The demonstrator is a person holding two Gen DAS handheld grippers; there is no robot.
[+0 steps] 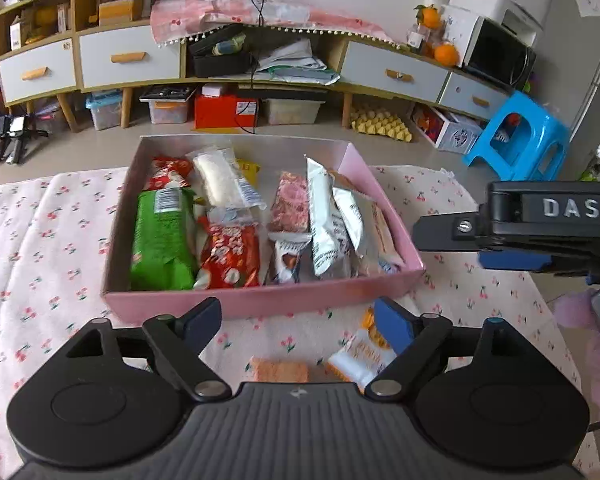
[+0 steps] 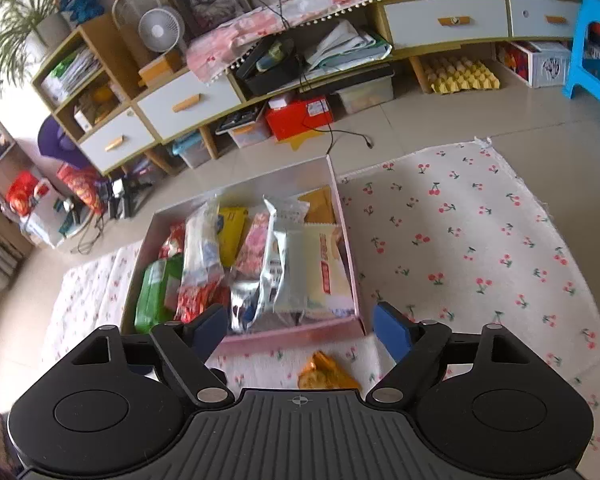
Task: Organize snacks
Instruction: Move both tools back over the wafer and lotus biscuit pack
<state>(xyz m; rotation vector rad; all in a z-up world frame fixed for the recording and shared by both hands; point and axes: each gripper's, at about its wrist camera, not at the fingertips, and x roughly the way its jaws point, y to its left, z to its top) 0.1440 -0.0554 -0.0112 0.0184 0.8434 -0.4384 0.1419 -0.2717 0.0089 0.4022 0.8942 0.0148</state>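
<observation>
**Both grippers wide open over loose snacks by the box**

The pink box (image 1: 260, 304) sits mid-frame on the cherry-print cloth (image 1: 40, 240), packed with snacks whose long axes run from near edge to far edge. The left gripper (image 1: 300, 320) is spread wide, holding nothing; a white-orange packet (image 1: 360, 356) and a wafer (image 1: 278, 370) lie below it. The right gripper (image 2: 300, 330) gapes equally, empty, above an orange packet (image 2: 326, 374).

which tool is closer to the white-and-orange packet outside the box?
Left. The white-and-orange packet lies just under the left tool, by its right finger. The right tool hovers over the box's near right corner.
</observation>
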